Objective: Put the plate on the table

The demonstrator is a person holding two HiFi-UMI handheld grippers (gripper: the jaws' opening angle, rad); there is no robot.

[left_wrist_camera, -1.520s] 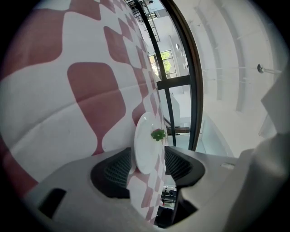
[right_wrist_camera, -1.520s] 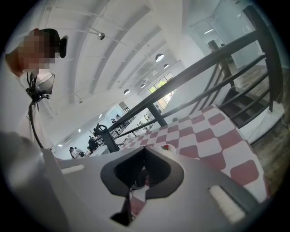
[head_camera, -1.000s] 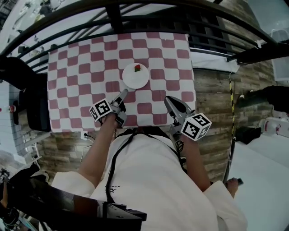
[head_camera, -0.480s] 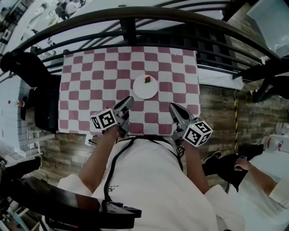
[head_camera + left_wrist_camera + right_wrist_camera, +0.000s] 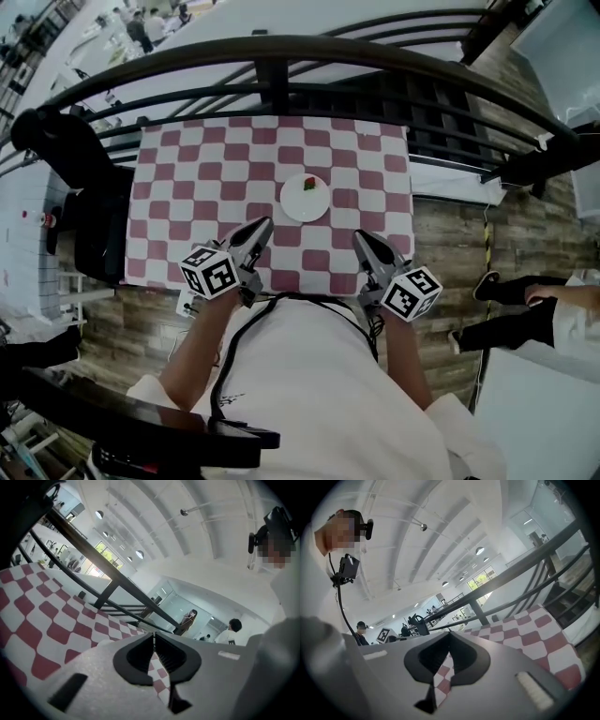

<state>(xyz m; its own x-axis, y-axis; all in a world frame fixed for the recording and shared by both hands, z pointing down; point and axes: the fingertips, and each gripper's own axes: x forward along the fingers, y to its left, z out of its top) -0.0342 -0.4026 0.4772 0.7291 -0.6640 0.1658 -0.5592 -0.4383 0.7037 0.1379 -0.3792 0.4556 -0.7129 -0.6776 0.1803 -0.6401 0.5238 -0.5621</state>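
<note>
A small white plate point(image 5: 302, 204) with a red and green morsel point(image 5: 309, 184) lies on the red-and-white checked table point(image 5: 187, 187), near its middle. In the head view both grippers hover over the table's near edge, short of the plate and apart from it. My left gripper point(image 5: 261, 225) has just been closing; its pads point(image 5: 140, 653) stand together with only a thin slit and nothing between them. My right gripper point(image 5: 359, 237) is shut too, its tips meeting point(image 5: 449, 634) on nothing. Neither gripper view shows the plate.
A black railing point(image 5: 281, 70) runs along the table's far side. A dark chair point(image 5: 89, 225) stands at the left edge. A person's legs point(image 5: 525, 314) stand on the wooden floor point(image 5: 441, 225) at the right. People stand in the hall beyond the railing.
The left gripper has lifted away from the plate and rolled, so its marker cube faces differently. The right gripper rose a little. The plate stays on the cloth. A person has stepped in at right.
</note>
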